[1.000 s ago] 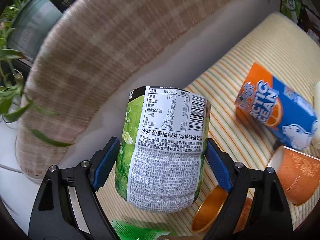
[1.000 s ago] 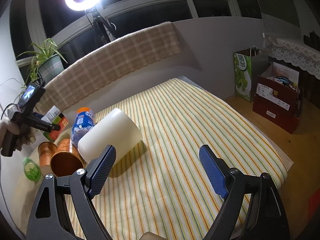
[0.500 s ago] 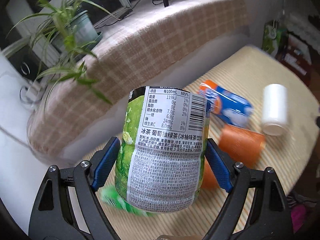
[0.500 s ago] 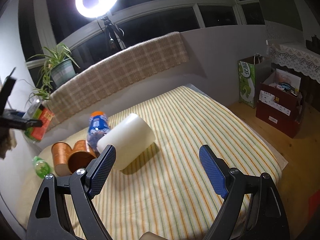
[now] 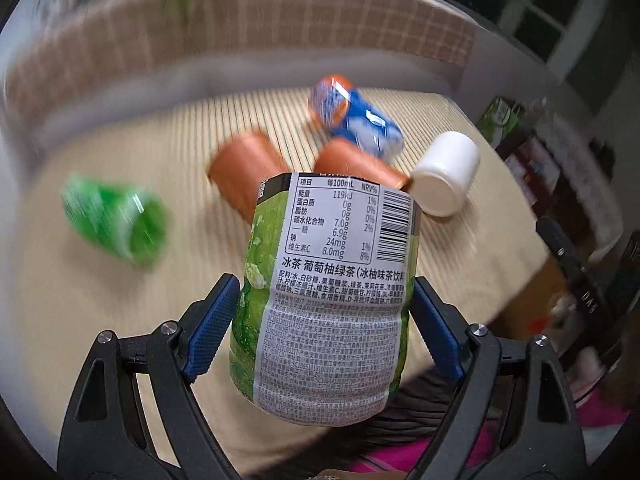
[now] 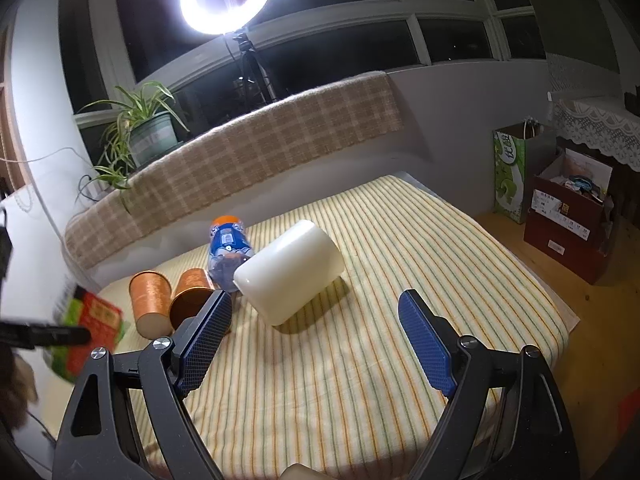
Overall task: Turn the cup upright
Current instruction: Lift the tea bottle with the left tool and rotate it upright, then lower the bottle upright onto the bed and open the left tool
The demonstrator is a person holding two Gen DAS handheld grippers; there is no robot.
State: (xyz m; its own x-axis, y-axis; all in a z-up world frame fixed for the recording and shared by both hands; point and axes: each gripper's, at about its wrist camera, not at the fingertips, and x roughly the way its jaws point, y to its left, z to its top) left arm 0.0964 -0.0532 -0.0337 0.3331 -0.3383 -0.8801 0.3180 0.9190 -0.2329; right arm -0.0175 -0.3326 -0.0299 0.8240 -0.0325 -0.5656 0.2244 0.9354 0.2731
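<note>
The left gripper (image 5: 326, 316) clamps a green tea bottle (image 5: 328, 292) in the air over the near left corner of the striped cloth (image 6: 400, 280), held out level. The grip sits low on a slick label, so the bottle could slip or swing into the cups. The white cup (image 6: 290, 270) lies on its side mid-cloth, touching a blue bottle (image 6: 228, 252), beside two orange cups (image 6: 150, 296). The right gripper (image 6: 316, 340) hovers over the near edge, spread wide and holding nothing.

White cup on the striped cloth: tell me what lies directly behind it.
Behind the white cup lies a blue-labelled bottle with an orange cap, on its side. The cup covers the bottle's lower end; whether they touch is unclear.
</note>
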